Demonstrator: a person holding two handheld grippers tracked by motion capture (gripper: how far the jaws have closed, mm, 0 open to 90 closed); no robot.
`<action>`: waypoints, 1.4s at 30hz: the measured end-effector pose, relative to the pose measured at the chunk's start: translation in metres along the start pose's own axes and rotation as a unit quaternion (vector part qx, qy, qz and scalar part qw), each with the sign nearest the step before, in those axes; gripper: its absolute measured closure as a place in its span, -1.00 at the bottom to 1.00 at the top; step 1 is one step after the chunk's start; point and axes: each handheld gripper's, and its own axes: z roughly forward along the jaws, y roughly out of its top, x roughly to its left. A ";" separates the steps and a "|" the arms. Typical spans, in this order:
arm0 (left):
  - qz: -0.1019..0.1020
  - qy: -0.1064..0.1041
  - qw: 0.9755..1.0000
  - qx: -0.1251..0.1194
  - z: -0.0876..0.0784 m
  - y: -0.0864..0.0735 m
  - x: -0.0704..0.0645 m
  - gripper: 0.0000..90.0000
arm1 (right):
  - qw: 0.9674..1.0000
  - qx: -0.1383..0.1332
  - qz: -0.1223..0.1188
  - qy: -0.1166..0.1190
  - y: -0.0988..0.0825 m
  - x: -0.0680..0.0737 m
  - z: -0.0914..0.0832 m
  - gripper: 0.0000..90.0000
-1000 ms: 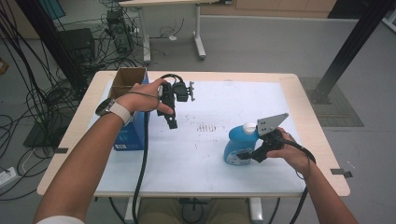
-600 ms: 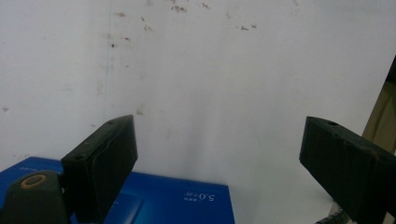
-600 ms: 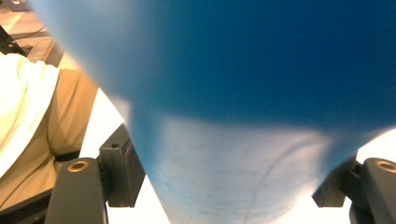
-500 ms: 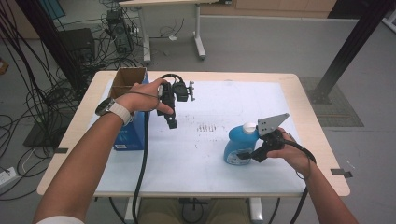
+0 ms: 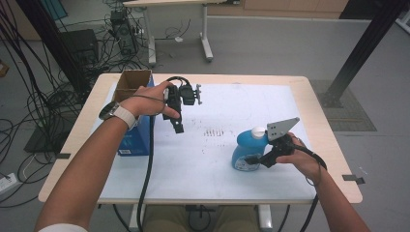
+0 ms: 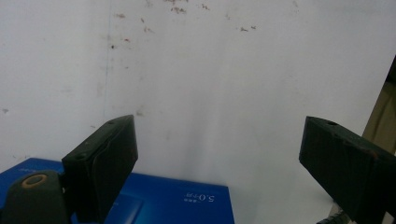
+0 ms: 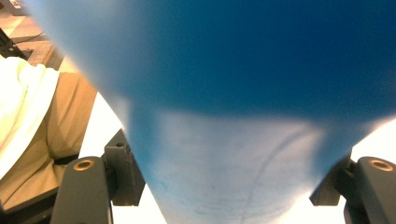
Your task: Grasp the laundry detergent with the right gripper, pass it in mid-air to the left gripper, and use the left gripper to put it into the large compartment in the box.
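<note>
High view: open cardboard box (image 5: 131, 79), contents unclear.

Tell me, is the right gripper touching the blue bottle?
Touching. In the right gripper view the blue bottle fills the gap of the right gripper, whose closing jaws meet its sides.

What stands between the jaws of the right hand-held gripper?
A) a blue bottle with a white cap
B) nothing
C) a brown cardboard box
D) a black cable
A: the right hand-held gripper has its jaws on either side of the blue bottle, seen close up between them in the right gripper view.
</note>
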 end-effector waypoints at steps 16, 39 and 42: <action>-0.001 -0.001 1.000 -0.002 0.001 0.000 0.001 -0.74 | 1.000 -0.006 0.004 0.004 -0.003 -0.001 0.002 -0.28; -0.003 -0.002 1.000 -0.003 0.002 -0.001 0.001 -0.74 | 1.000 -0.011 0.001 0.003 -0.003 -0.003 0.004 -0.19; -0.003 -0.002 1.000 -0.002 0.002 -0.001 0.001 -0.74 | 1.000 -0.011 0.001 0.003 -0.004 -0.003 0.004 -0.17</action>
